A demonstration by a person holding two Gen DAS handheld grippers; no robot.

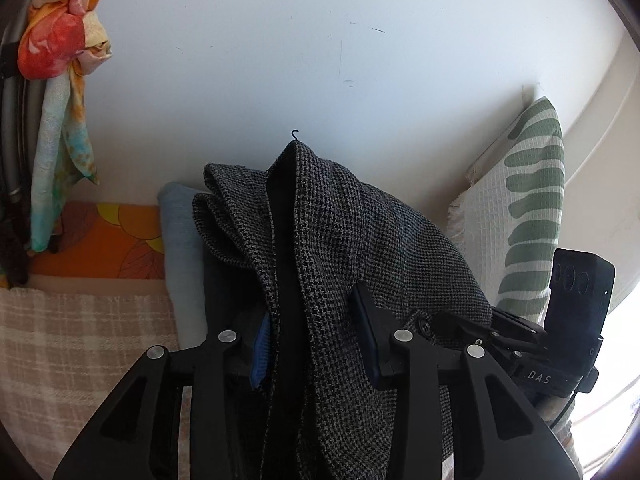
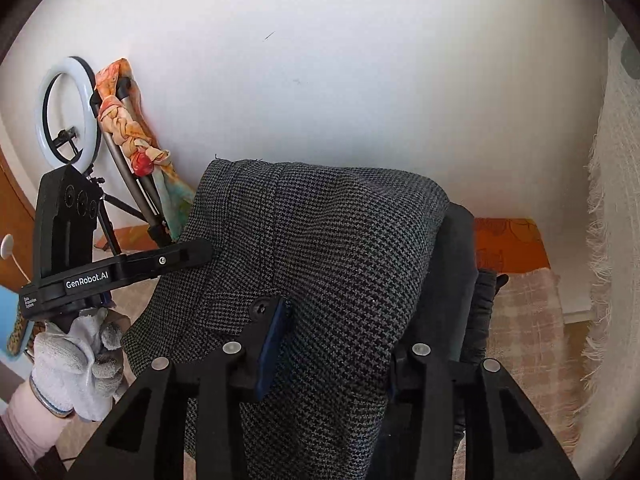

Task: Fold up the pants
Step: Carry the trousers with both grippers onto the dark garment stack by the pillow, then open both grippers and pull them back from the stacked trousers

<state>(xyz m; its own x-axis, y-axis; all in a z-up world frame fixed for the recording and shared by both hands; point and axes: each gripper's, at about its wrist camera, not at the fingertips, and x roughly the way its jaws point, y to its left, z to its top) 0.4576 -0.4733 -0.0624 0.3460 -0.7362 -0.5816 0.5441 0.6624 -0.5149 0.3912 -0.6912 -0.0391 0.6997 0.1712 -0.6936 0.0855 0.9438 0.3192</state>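
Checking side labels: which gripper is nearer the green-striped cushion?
Right. The right gripper sits just in front of the green-striped cushion; the left gripper is farther away, on the other side of the houndstooth pants.

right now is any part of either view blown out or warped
Left wrist view: window glare blows out the lower right corner beside the striped pillow. Right wrist view: even light, no glare. Both: fisheye bending with dark round edges; the houndstooth pants stay sharp.

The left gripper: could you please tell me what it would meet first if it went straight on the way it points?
The left gripper would meet the checked grey pants bunched between its fingers; beyond them, probably the white wall.
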